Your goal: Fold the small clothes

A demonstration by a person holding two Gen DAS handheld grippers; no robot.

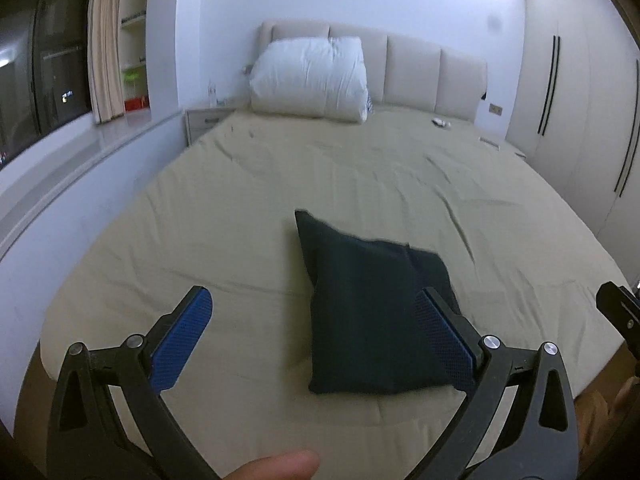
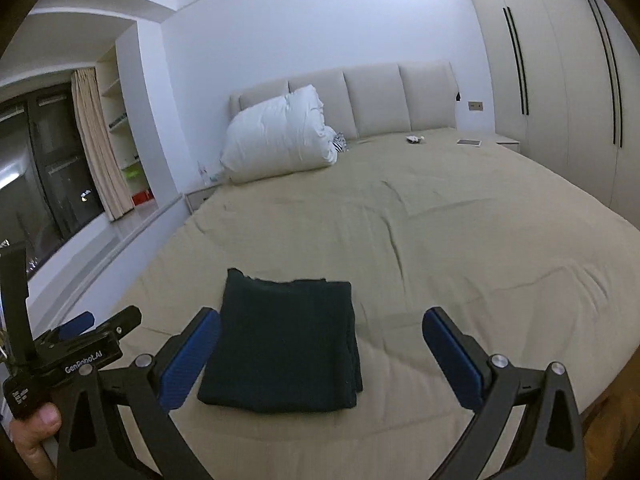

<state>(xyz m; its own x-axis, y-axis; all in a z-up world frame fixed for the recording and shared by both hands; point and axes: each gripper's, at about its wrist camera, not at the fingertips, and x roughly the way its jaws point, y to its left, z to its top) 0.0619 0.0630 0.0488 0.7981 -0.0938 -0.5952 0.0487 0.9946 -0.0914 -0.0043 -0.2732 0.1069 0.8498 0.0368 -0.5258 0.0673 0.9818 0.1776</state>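
Beige bed (image 2: 440, 240) carries a dark cloth (image 2: 284, 344) already folded square; left tool (image 1: 316, 332) and right tool (image 2: 322, 344) both gape, holding nothing.

I see my left gripper (image 1: 316, 326) spread wide above the bed (image 1: 240, 208), the folded dark garment (image 1: 372, 320) lying near, toward its right finger.

A wide bed (image 2: 440, 240) covered by a creased beige sheet fills the middle of both views. A bulky white duvet (image 2: 280, 136) is propped against the padded beige headboard (image 2: 400, 100) toward the upper centre. A pale wardrobe (image 2: 560, 80) with dark vertical handles is seen at the right edge. At the left, a dark window (image 1: 36, 72), a cream curtain (image 1: 106, 40) and open shelves (image 1: 134, 32) are shown. A nightstand (image 1: 204, 122) is placed beside the bed's left side.
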